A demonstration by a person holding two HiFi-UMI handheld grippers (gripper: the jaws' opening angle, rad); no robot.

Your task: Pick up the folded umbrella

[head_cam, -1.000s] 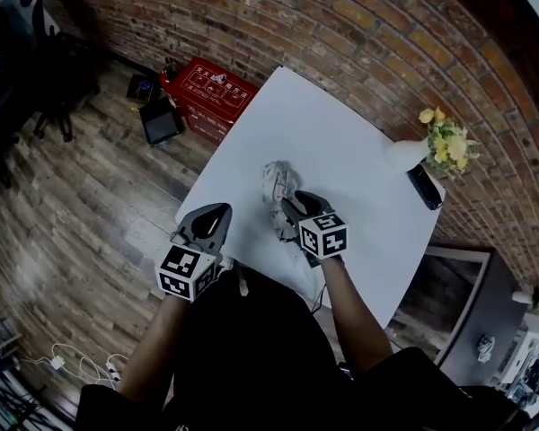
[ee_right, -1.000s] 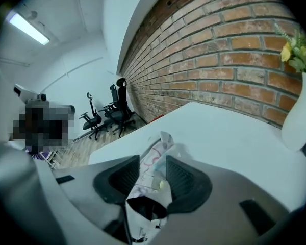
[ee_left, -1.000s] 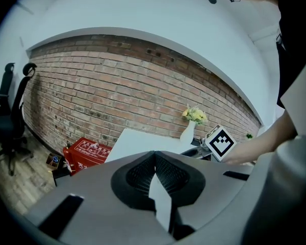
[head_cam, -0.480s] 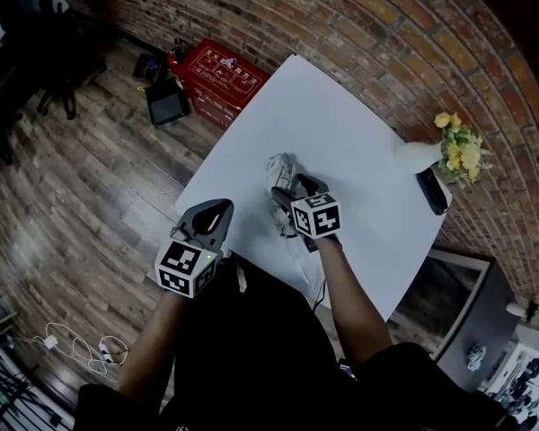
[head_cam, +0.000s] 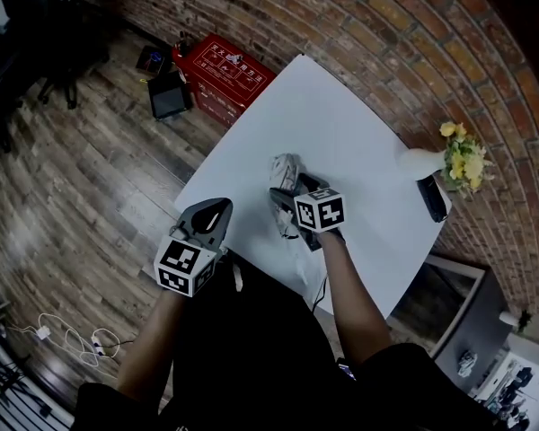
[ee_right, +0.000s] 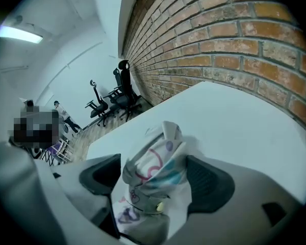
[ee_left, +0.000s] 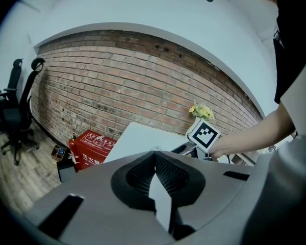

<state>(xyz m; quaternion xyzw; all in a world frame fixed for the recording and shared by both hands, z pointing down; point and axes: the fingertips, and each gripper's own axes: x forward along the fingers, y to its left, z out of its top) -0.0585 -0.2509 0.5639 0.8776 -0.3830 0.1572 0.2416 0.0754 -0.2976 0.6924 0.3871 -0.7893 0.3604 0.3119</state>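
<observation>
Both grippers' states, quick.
Left gripper: shut, nothing between the jaws.
Right gripper: open, jaws on either side of the folded umbrella, not yet clamped on it.

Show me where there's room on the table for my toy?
The far half of the table, toward the red box, is bare. So is the strip between the folded umbrella and the flower vase. It's crowded by the near edge, where the right gripper has its jaws round the umbrella.

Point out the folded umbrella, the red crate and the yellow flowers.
folded umbrella (ee_right: 153, 170), right gripper view, patterned fabric
red crate (head_cam: 225, 70), head view, top face
yellow flowers (head_cam: 464, 155), head view, blooms
</observation>
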